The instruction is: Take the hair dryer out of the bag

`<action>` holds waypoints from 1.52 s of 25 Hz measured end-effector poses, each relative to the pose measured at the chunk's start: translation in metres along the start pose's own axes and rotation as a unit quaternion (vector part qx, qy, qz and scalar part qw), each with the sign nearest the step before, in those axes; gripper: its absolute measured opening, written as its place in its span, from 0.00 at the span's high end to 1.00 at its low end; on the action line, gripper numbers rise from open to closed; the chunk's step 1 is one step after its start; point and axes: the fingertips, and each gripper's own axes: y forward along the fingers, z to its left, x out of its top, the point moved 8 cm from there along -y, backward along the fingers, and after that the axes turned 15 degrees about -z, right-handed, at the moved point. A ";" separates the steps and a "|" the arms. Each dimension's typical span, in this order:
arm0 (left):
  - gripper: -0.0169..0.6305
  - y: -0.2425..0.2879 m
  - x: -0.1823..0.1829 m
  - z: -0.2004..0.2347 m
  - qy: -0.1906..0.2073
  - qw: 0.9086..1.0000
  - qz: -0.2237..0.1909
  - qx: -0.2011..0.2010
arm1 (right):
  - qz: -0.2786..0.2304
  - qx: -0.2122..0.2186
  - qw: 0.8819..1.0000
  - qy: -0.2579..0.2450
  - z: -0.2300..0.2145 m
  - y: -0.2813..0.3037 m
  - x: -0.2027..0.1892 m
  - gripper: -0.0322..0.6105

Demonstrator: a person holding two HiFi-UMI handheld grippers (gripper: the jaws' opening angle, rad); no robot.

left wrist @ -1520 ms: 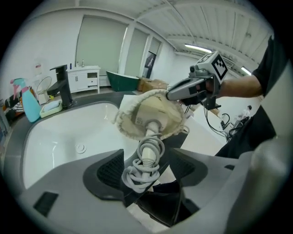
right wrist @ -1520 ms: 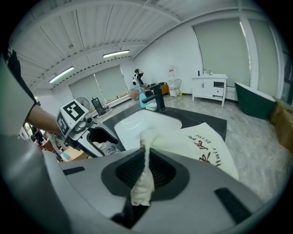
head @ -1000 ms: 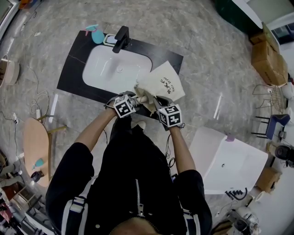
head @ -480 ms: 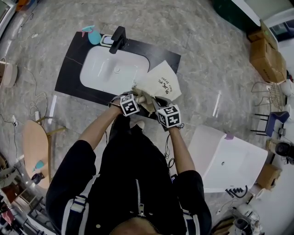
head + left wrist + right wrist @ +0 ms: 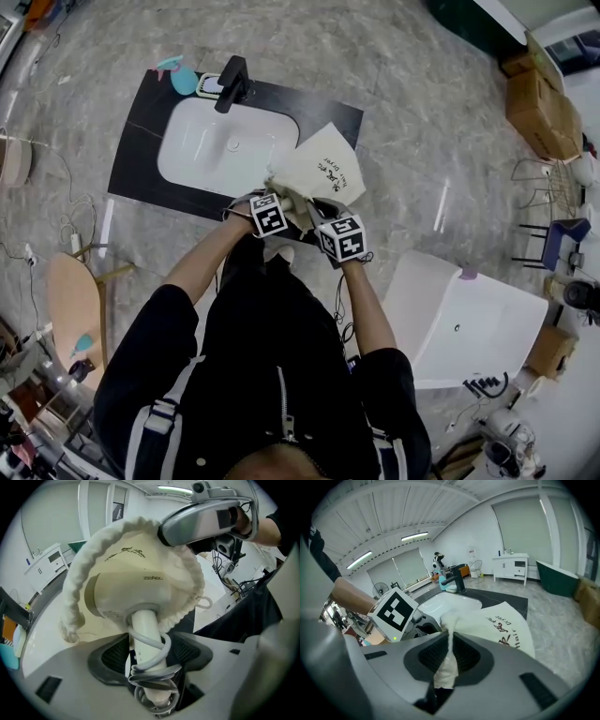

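Observation:
A cream drawstring bag (image 5: 325,167) printed "Hair Dryer" lies on the black counter (image 5: 141,155), right of the sink. In the left gripper view the white hair dryer (image 5: 126,597) sits in the bag's ruffled mouth (image 5: 77,581). Its handle (image 5: 146,637), wound with grey cord, sticks out toward me. My left gripper (image 5: 150,660) is shut on that handle and shows in the head view (image 5: 284,195) at the bag's near end. My right gripper (image 5: 447,660) is shut on a pinch of the bag's rim cloth (image 5: 449,644), just right of the left one (image 5: 315,212).
A white sink (image 5: 225,145) with a black faucet (image 5: 232,82) fills the counter's left. A teal bottle (image 5: 178,77) stands behind it. On the floor are a white tub (image 5: 469,328) at right, cardboard boxes (image 5: 539,103) far right and a wooden stool (image 5: 75,300) at left.
My left gripper has shifted slightly right and lower, closer to the right gripper, still on the dryer handle. The right gripper keeps its hold on the bag in place.

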 end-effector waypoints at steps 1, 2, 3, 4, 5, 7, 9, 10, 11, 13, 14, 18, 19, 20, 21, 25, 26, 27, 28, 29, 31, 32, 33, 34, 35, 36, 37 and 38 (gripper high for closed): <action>0.49 0.001 0.000 0.000 -0.001 1.000 0.006 -0.001 | 0.000 0.000 1.000 0.001 0.000 0.000 0.000 0.88; 0.49 0.003 0.000 0.000 -0.004 1.000 0.010 0.000 | -0.001 0.001 1.000 0.002 0.000 0.000 -0.001 0.88; 0.49 0.004 0.000 0.000 -0.005 1.000 0.014 0.002 | -0.002 0.001 1.000 0.002 0.000 0.000 -0.001 0.88; 0.50 0.004 0.000 0.001 -0.005 1.000 0.017 0.005 | -0.003 0.002 1.000 0.003 0.000 0.000 -0.001 0.88; 0.50 0.005 0.001 0.001 -0.003 1.000 0.020 0.009 | -0.003 0.002 1.000 0.003 -0.001 0.000 -0.002 0.88; 0.52 0.007 0.002 0.001 0.007 0.999 0.026 0.017 | -0.003 0.002 1.000 0.004 0.000 0.000 -0.003 0.88; 0.57 0.008 0.003 0.000 0.018 0.999 0.032 0.023 | -0.001 0.003 1.000 0.004 0.001 0.001 -0.004 0.88; 0.59 0.008 0.003 0.000 0.022 0.999 0.033 0.025 | -0.001 0.003 1.000 0.004 0.001 0.000 -0.004 0.88; 0.60 0.008 0.004 -0.001 0.024 0.999 0.034 0.026 | 0.000 0.003 1.000 0.004 0.001 0.000 -0.005 0.88; 0.62 0.007 0.004 -0.002 0.027 0.999 0.033 0.027 | 0.001 0.003 1.000 0.005 0.001 -0.001 -0.006 0.88; 0.62 0.007 0.004 -0.002 0.028 0.999 0.032 0.028 | 0.001 0.003 1.000 0.005 0.001 -0.001 -0.006 0.88; 0.63 0.005 0.004 -0.001 0.031 0.999 0.032 0.028 | 0.002 0.004 1.000 0.004 0.002 0.000 -0.005 0.88; 0.63 0.004 0.004 -0.002 0.033 0.999 0.034 0.027 | 0.002 0.004 1.000 0.003 0.002 0.000 -0.005 0.88; 0.63 0.003 0.005 -0.003 0.034 0.998 0.036 0.025 | 0.003 0.004 1.000 0.002 0.002 0.000 -0.005 0.88; 0.63 0.002 0.005 -0.004 0.034 0.998 0.036 0.024 | 0.004 0.005 1.000 0.002 0.002 0.000 -0.005 0.88; 0.63 -0.002 0.006 -0.006 0.025 0.999 0.033 0.020 | 0.008 0.004 1.000 0.000 0.002 0.001 -0.006 0.88; 0.63 -0.003 0.006 -0.007 0.025 0.999 0.032 0.020 | 0.008 0.004 1.000 -0.001 0.002 0.001 -0.006 0.88; 0.63 -0.005 0.006 -0.008 0.025 0.999 0.031 0.020 | 0.008 0.004 1.000 -0.001 0.002 0.001 -0.006 0.88; 0.63 -0.006 0.007 -0.009 0.025 0.999 0.031 0.020 | 0.009 0.004 1.000 -0.002 0.003 0.001 -0.006 0.88; 0.63 -0.007 0.007 -0.010 0.024 0.999 0.030 0.020 | 0.009 0.004 1.000 -0.002 0.003 0.001 -0.006 0.88; 0.63 -0.010 0.008 -0.012 0.023 0.999 0.027 0.020 | 0.008 0.003 1.000 -0.003 0.003 0.000 -0.006 0.88; 0.63 -0.011 0.008 -0.012 0.022 0.999 0.026 0.020 | 0.009 0.003 1.000 -0.003 0.003 0.001 -0.006 0.88; 0.63 -0.012 0.008 -0.013 0.021 0.999 0.025 0.020 | 0.009 0.002 1.000 -0.003 0.004 0.001 -0.006 0.88; 0.63 -0.012 0.008 -0.014 0.020 0.999 0.024 0.019 | 0.009 0.002 1.000 -0.004 0.004 0.001 -0.006 0.88; 0.63 -0.013 0.007 -0.014 0.019 0.999 0.023 0.019 | 0.010 0.002 1.000 -0.004 0.004 0.002 -0.006 0.88; 0.63 -0.013 0.007 -0.015 0.018 0.999 0.023 0.019 | 0.011 0.001 1.000 -0.005 0.004 0.002 -0.006 0.88; 0.63 -0.014 0.007 -0.016 0.018 0.999 0.023 0.019 | 0.011 0.000 1.000 -0.005 0.004 0.001 -0.005 0.88; 0.63 -0.015 0.007 -0.017 0.017 0.999 0.022 0.019 | 0.011 -0.001 1.000 -0.006 0.004 0.001 -0.005 0.88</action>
